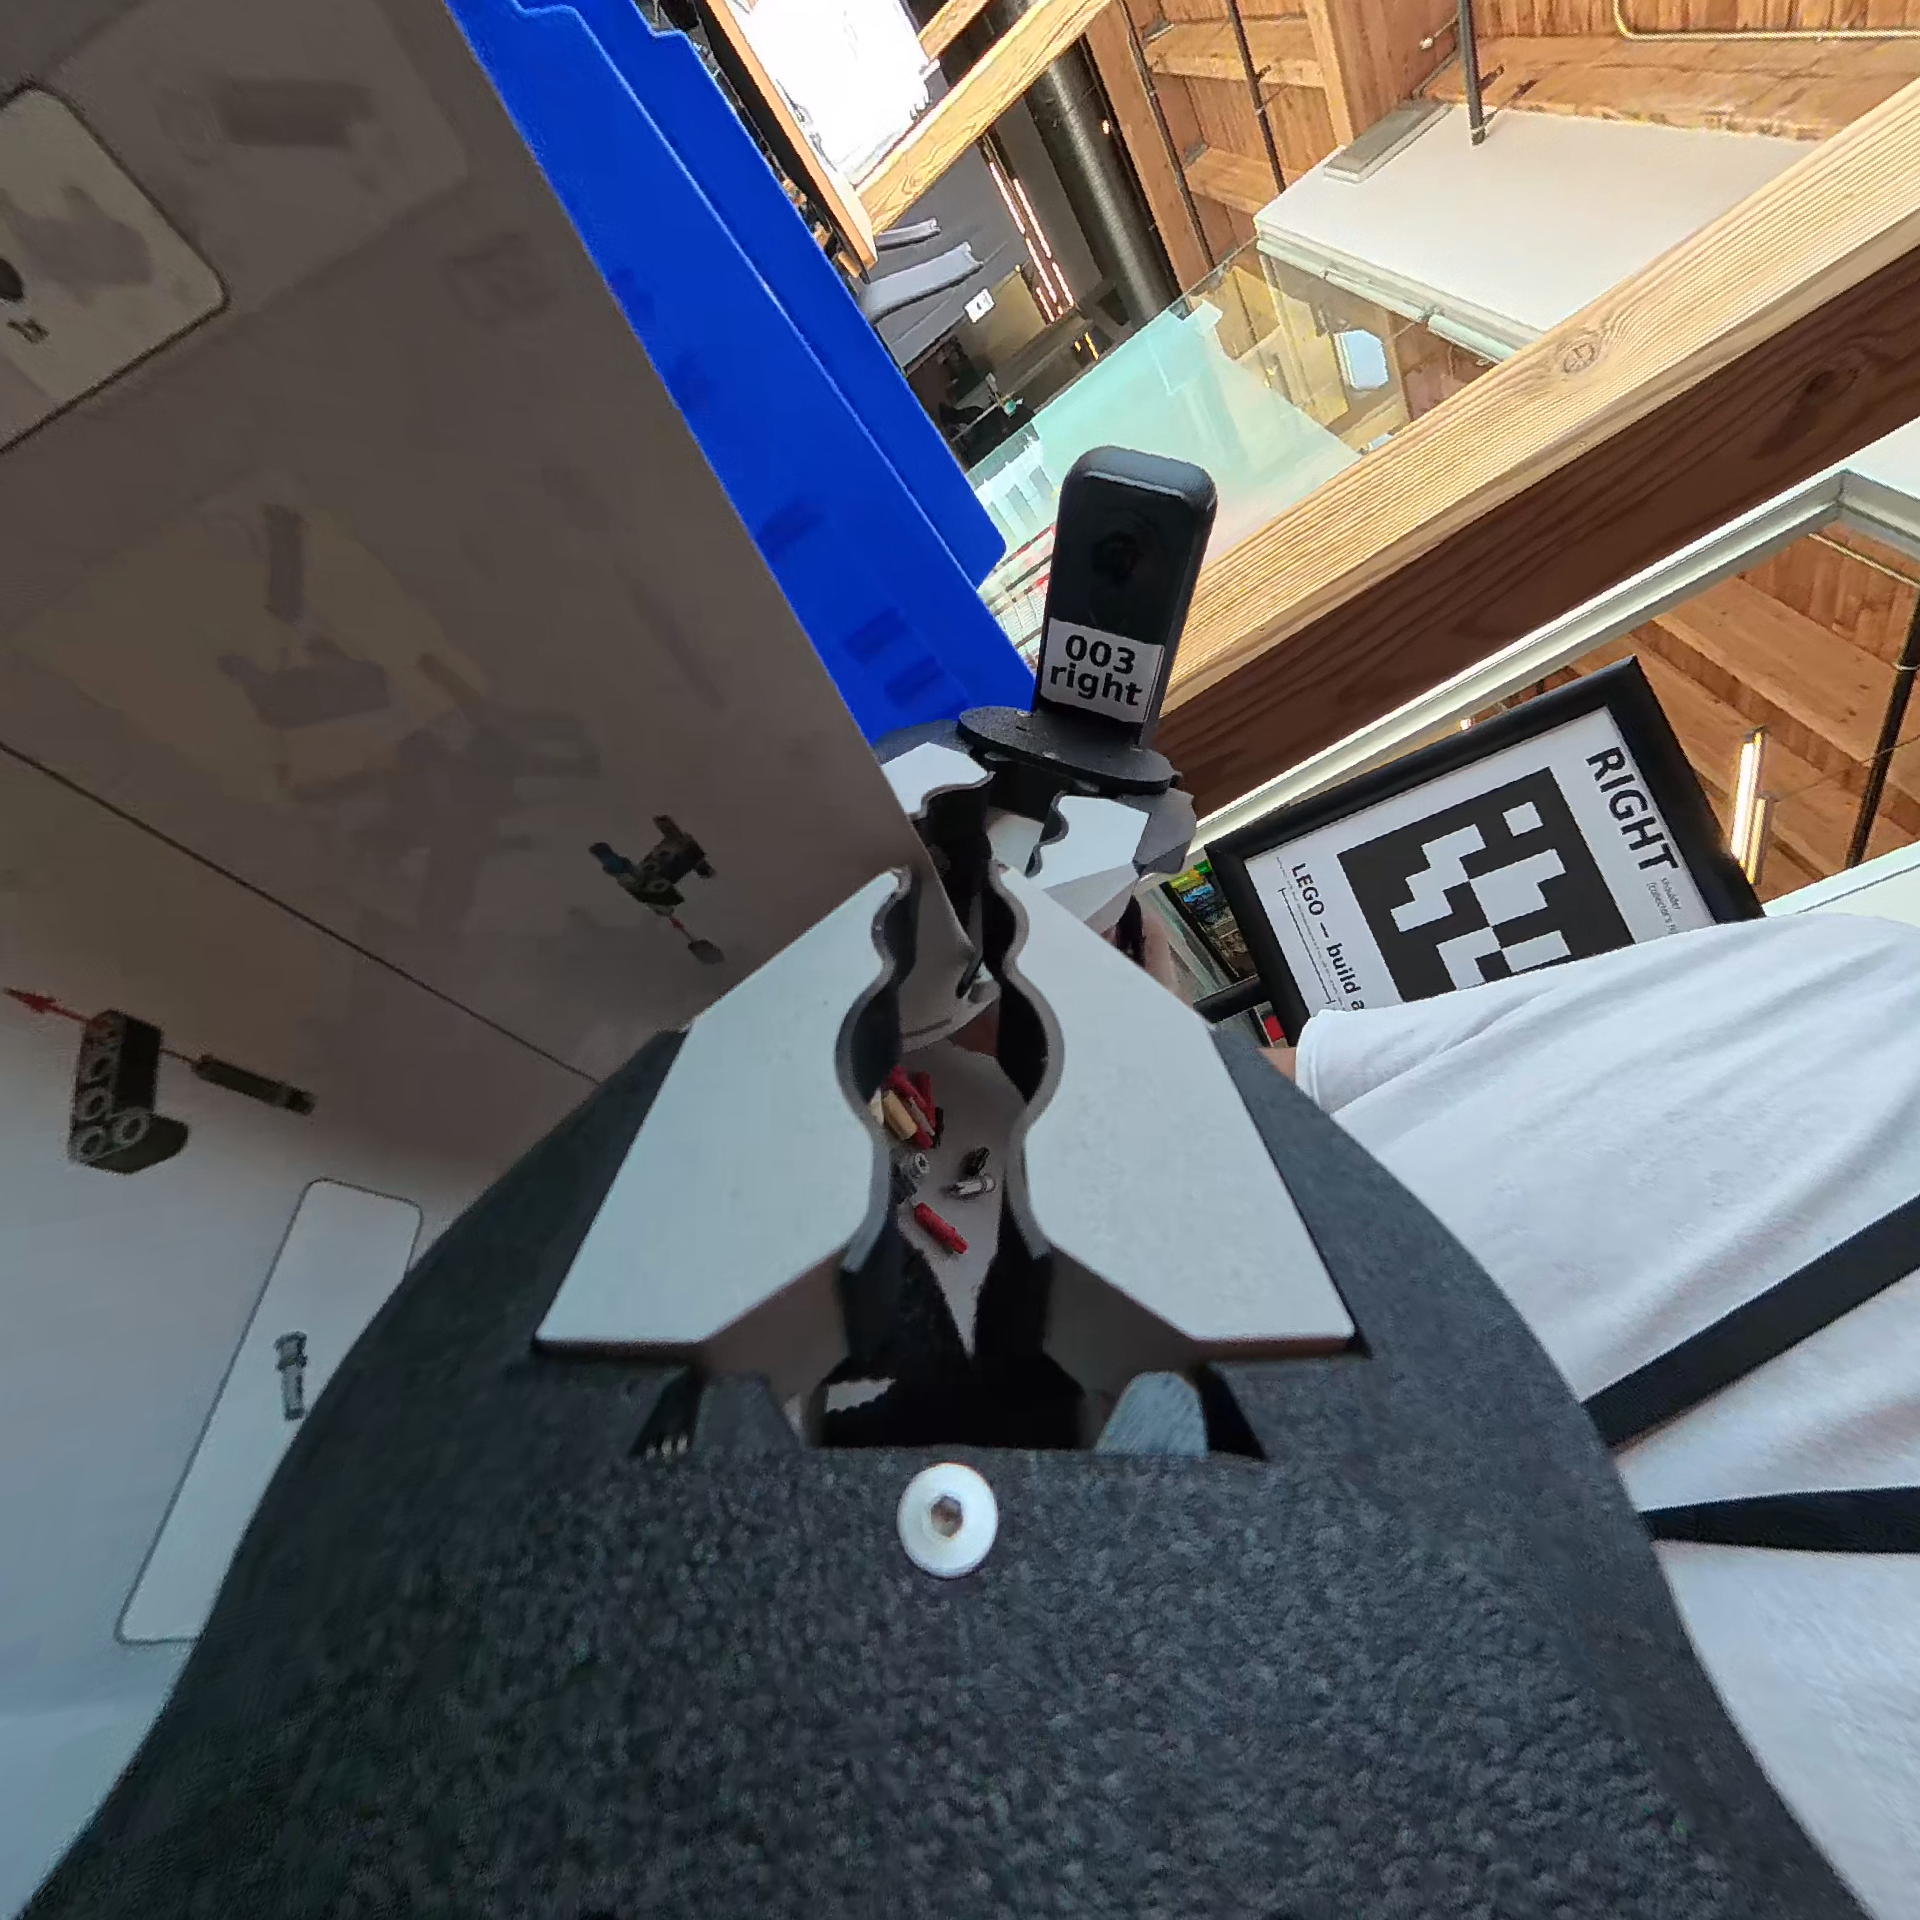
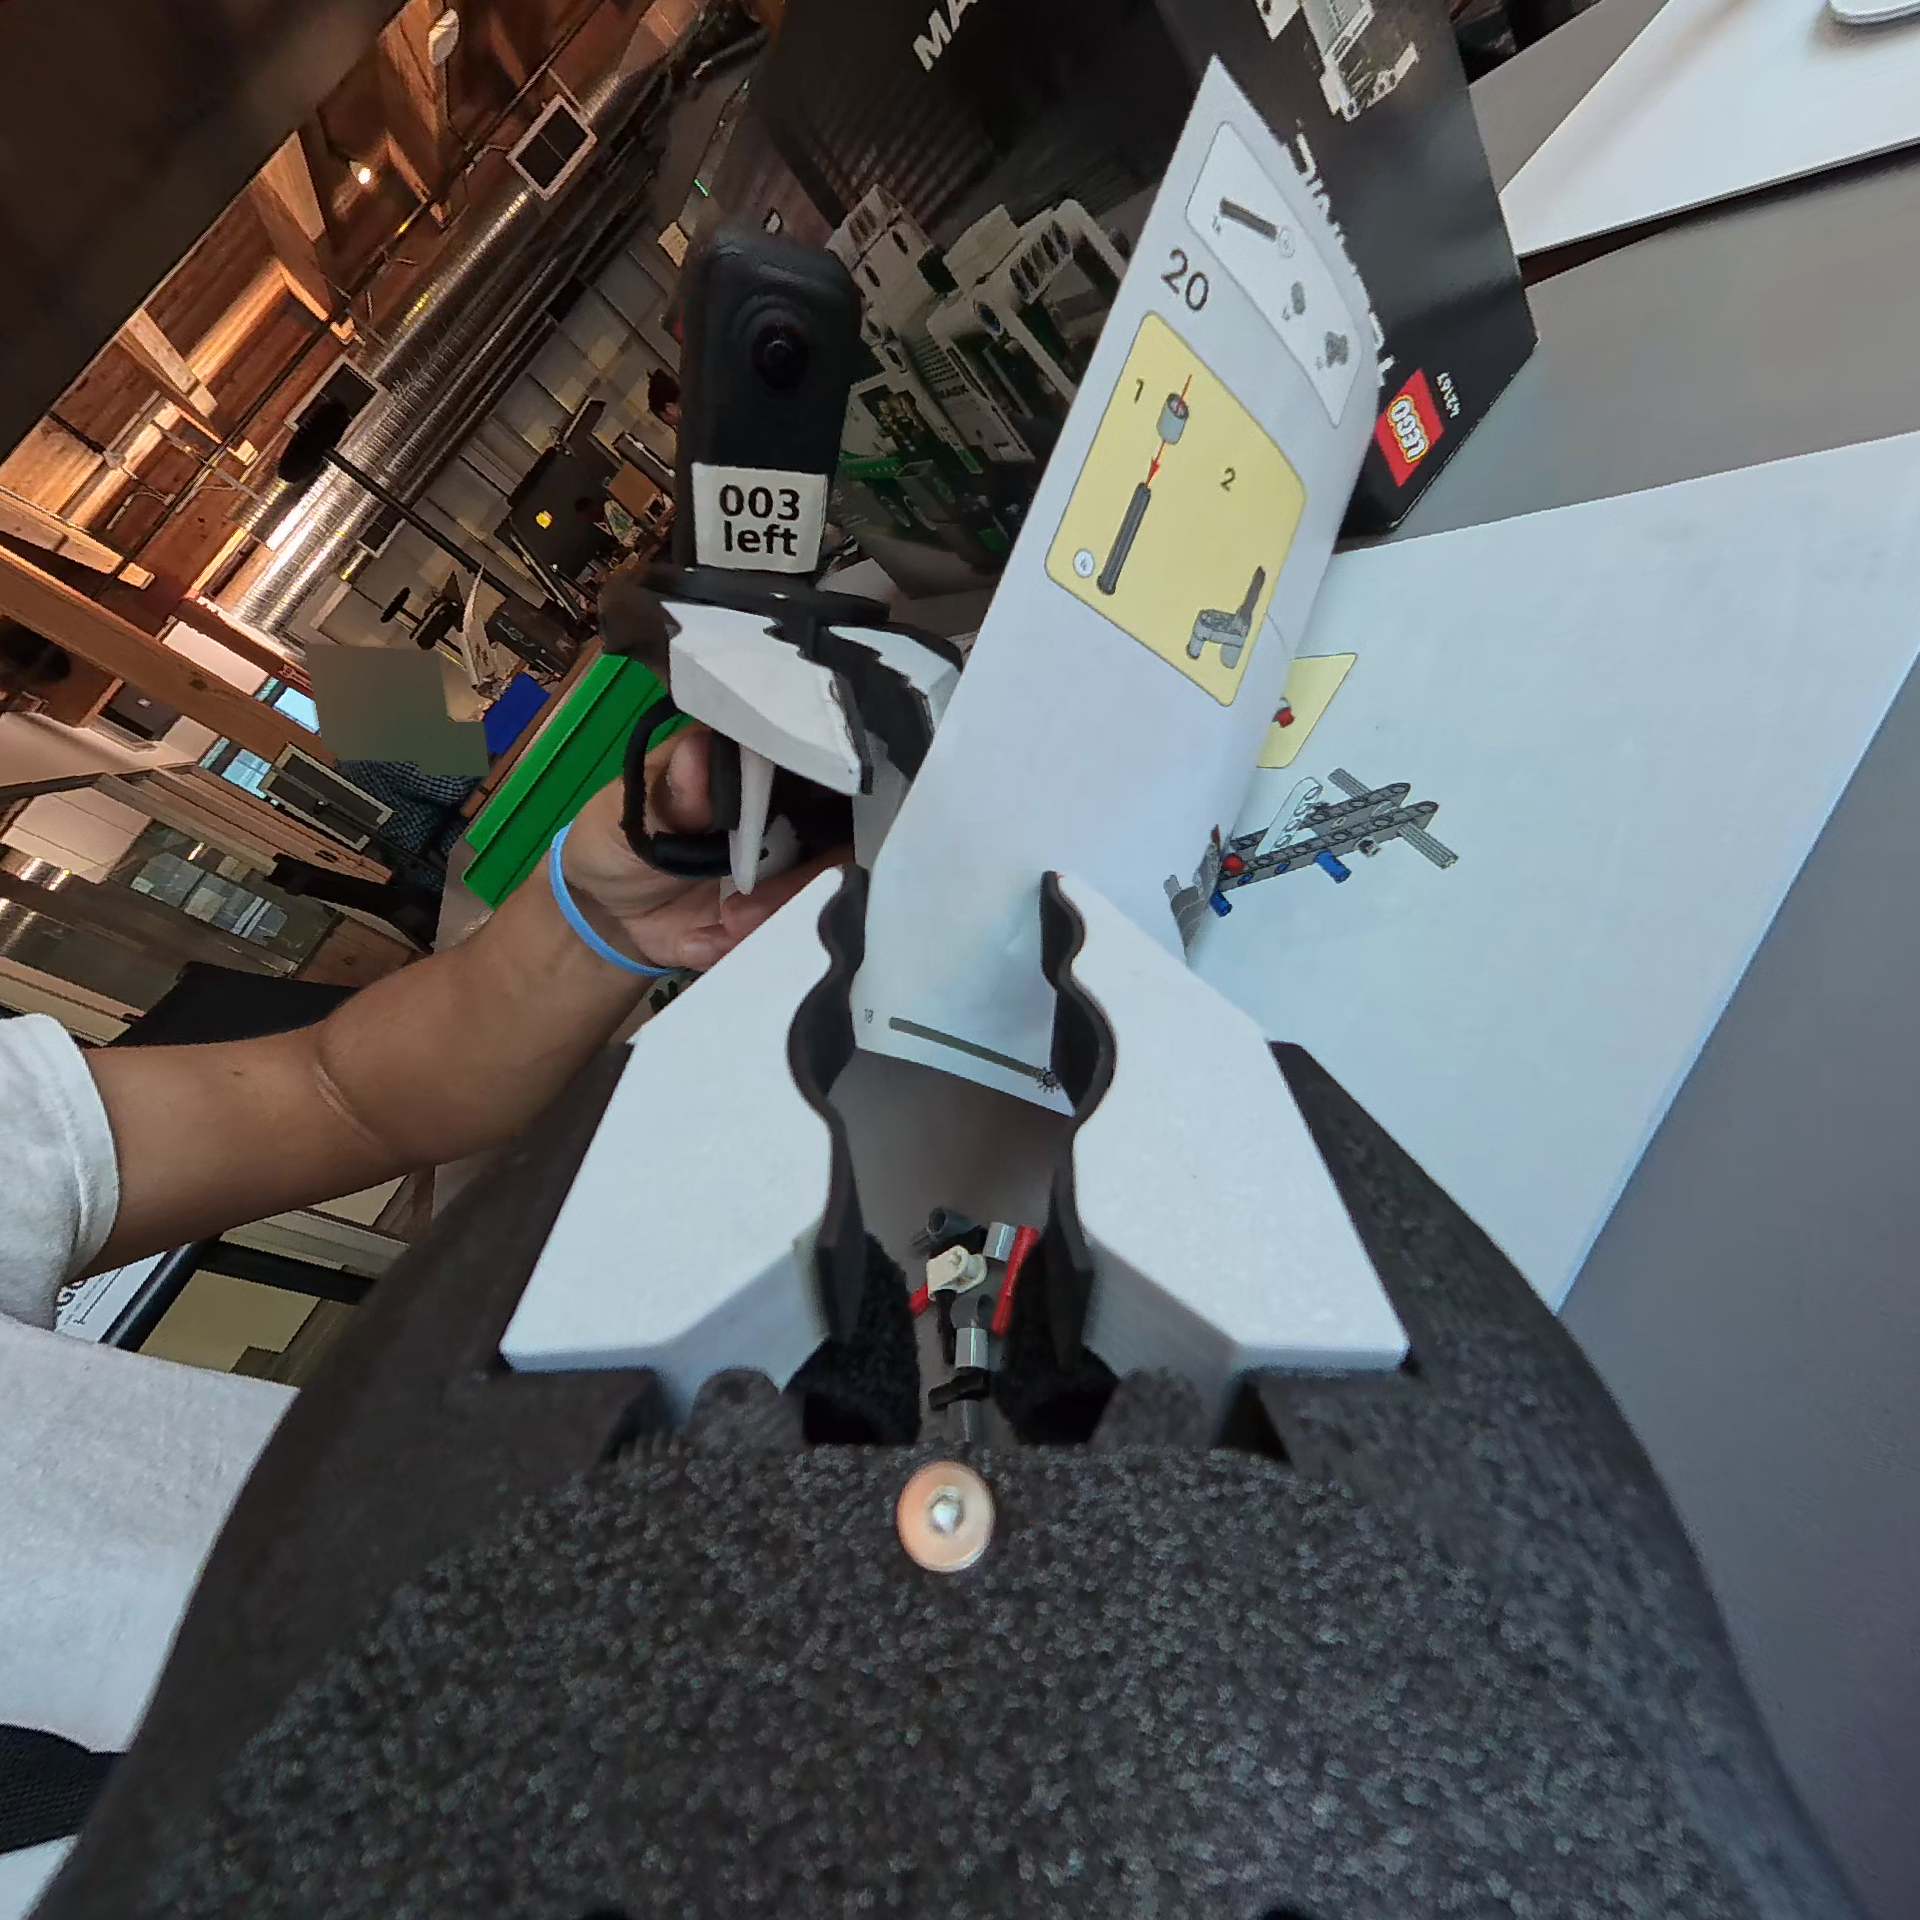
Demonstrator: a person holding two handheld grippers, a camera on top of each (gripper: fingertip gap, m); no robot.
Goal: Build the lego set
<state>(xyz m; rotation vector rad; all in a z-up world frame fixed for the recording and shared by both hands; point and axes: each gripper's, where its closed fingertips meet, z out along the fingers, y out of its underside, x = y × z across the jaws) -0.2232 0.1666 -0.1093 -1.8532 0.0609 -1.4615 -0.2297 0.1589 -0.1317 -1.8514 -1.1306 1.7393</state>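
The instruction booklet [image 2: 1558,779] lies open on the table. One page [image 2: 1039,727] of it stands lifted upright. In the left wrist view this page [image 1: 416,520] fills the left side, and its lower corner runs into my left gripper [image 1: 951,904], whose fingers are nearly closed on it. My right gripper [image 2: 945,894] is open, with the page's bottom edge between its fingertips. Small loose lego pins and connectors [image 2: 966,1278] lie on the table below both grippers and also show in the left wrist view [image 1: 925,1143]. The right gripper [image 1: 1039,852] faces the left one closely.
The black lego box [image 2: 1351,208] stands behind the booklet. A blue bin [image 1: 748,364] and a green bin [image 2: 551,790] are at the back. A framed marker sign [image 1: 1455,883] stands at the right. A person's arm [image 2: 364,1081] and white shirt [image 1: 1610,1195] are close by. The grippers are tip to tip, or close to it.
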